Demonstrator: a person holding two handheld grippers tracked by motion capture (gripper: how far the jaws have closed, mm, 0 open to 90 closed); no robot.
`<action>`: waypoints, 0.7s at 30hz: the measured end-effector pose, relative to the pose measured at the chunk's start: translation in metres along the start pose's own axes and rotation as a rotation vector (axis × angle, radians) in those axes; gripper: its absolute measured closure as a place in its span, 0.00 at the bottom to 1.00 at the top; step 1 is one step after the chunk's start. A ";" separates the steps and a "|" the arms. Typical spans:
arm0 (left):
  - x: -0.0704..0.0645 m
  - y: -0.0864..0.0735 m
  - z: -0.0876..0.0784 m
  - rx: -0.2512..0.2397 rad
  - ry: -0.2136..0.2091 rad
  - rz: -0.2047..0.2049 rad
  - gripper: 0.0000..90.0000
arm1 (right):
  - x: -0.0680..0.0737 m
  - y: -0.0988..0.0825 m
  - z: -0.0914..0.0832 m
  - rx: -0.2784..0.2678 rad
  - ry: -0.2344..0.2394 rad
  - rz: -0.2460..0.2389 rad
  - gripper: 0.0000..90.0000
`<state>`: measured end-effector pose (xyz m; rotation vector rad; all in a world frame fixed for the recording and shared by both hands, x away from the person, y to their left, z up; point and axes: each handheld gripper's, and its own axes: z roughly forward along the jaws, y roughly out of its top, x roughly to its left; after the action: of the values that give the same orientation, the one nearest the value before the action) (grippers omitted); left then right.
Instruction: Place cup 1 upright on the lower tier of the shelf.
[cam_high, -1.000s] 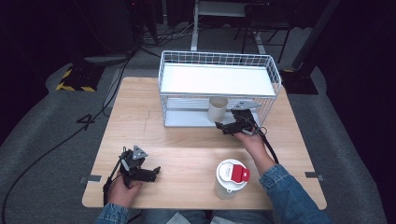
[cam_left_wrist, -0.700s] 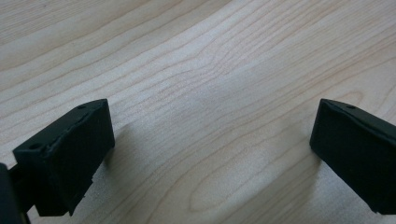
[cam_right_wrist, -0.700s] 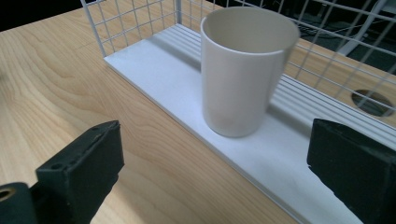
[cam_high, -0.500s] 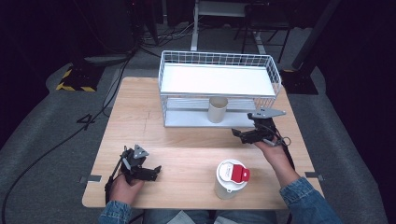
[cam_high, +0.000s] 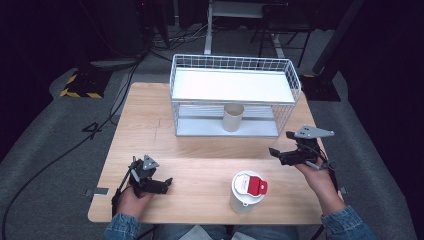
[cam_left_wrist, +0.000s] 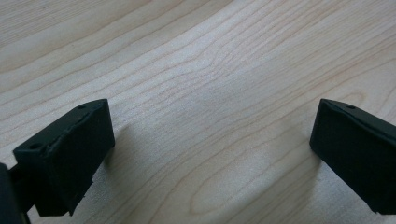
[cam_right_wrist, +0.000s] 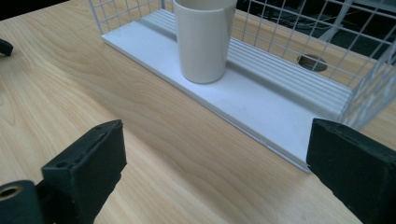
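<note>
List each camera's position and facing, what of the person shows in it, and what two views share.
High view: above the person's side, facing forward and down on the table; both hands, the left gripper and right gripper show.
Left gripper view: rides the left gripper, facing bare tabletop; open jaws show.
Right gripper view: rides the right gripper, facing the wire rack.
Shared: the cup on the rack's lower shelf.
</note>
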<state>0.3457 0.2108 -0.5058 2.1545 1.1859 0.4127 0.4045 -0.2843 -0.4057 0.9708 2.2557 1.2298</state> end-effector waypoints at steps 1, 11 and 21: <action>0.000 0.000 0.000 0.000 0.000 0.000 0.00 | 0.000 -0.002 -0.002 0.002 0.001 0.001 0.07; 0.000 -0.001 0.000 0.000 0.002 0.000 0.00 | -0.002 -0.034 -0.029 -0.045 -0.017 0.056 0.08; -0.001 -0.001 -0.001 0.002 -0.001 -0.002 0.00 | -0.005 -0.064 -0.037 0.042 -0.010 0.061 0.10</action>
<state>0.3444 0.2107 -0.5059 2.1547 1.1878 0.4101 0.3602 -0.3335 -0.4395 1.0667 2.2680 1.2045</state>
